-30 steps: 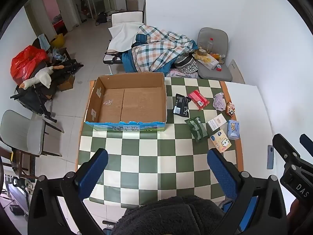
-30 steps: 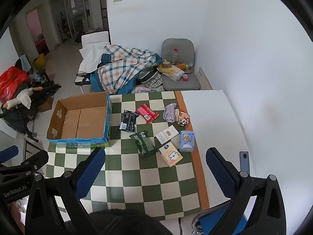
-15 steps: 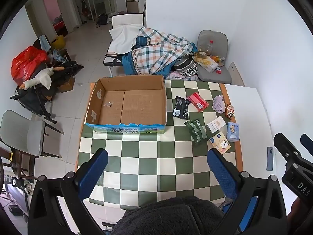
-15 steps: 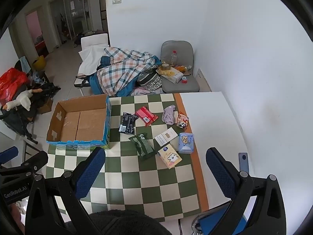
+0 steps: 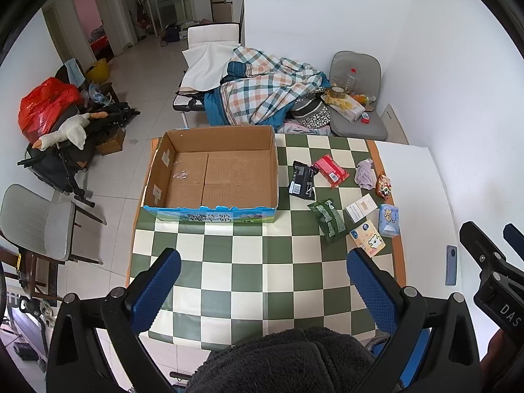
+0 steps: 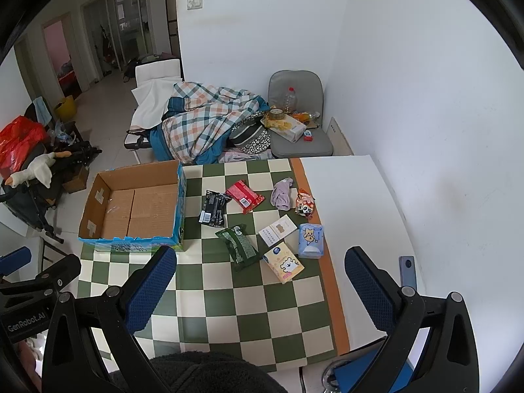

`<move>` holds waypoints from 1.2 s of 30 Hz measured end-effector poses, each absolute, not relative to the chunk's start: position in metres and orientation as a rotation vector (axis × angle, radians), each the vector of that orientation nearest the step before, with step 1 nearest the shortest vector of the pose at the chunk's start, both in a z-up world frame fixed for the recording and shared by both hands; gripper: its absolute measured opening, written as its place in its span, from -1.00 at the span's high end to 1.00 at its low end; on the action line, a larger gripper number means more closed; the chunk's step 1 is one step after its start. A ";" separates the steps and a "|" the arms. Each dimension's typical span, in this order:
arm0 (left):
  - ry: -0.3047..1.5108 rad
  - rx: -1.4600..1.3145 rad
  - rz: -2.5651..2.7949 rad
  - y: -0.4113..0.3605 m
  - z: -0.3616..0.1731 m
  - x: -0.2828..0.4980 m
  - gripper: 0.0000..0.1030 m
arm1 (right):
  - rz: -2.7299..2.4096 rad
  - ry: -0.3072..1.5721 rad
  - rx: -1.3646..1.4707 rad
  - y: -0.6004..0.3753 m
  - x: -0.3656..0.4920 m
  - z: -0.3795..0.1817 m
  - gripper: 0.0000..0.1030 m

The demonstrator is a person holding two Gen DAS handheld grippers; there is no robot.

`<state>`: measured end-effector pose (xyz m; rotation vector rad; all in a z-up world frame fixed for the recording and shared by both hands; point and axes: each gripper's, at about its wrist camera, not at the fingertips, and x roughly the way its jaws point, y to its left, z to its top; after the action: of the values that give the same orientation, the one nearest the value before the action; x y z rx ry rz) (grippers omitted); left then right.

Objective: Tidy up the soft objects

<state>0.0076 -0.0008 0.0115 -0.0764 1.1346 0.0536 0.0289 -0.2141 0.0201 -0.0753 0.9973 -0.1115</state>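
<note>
— Step in hand?

— Just the start, by the look of it. Nothing packed yet: box (image 5: 216,177) empty, standing on the far left part of the table (image 5: 262,281).

— Jaws?

— Wide open on both. Left gripper (image 5: 263,281) and right gripper (image 6: 262,278) held high over the near edge, gripping nothing, well apart from everything.

— Location of the soft things?

— All loose on the table, right of the box. Black pack (image 6: 213,209) and red pack (image 6: 245,195) nearest the box, touching at a corner. Green pack (image 6: 239,245) nearer in. Purple cloth (image 6: 281,194) and small toy (image 6: 305,203) by the orange border. White card box (image 6: 277,230), yellow tissue pack (image 6: 283,264) and blue tissue pack (image 6: 310,240) clustered close together. Also a phone (image 6: 407,270) on the white board, apart from the rest.

— Next move?

— Probably down and forward to one pack, green or yellow being nearest. Needs jaws straddling the short width, a gentle squeeze since soft packs deform, then a lift over the box wall.

— Risk?

— Nudging a neighbour in the tight cluster on the right.
</note>
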 end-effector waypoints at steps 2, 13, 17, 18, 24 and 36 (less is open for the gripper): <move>1.134 -0.077 0.053 -0.001 0.013 0.009 -1.00 | -0.111 0.994 -0.073 -0.214 0.029 0.020 -1.00; 1.132 -0.083 0.052 -0.005 0.019 0.011 -1.00 | -0.102 0.988 -0.073 -0.216 0.026 0.028 -1.00; 1.129 -0.084 0.053 -0.004 0.023 0.009 -1.00 | -0.104 0.987 -0.074 -0.214 0.026 0.028 -1.00; 1.129 -0.083 0.052 -0.004 0.023 0.009 -1.00 | -0.104 0.986 -0.074 -0.215 0.027 0.029 -1.00; 1.117 -0.086 0.059 -0.002 0.030 0.002 -1.00 | -0.093 0.986 -0.074 -0.214 0.027 0.033 -1.00; 1.104 -0.090 0.059 -0.001 0.035 0.001 -1.00 | -0.088 0.977 -0.072 -0.214 0.026 0.030 -1.00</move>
<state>0.0007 -0.0010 0.0351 -0.0896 1.1043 0.0586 0.0259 -0.2143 0.0302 -0.0716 0.9770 -0.0877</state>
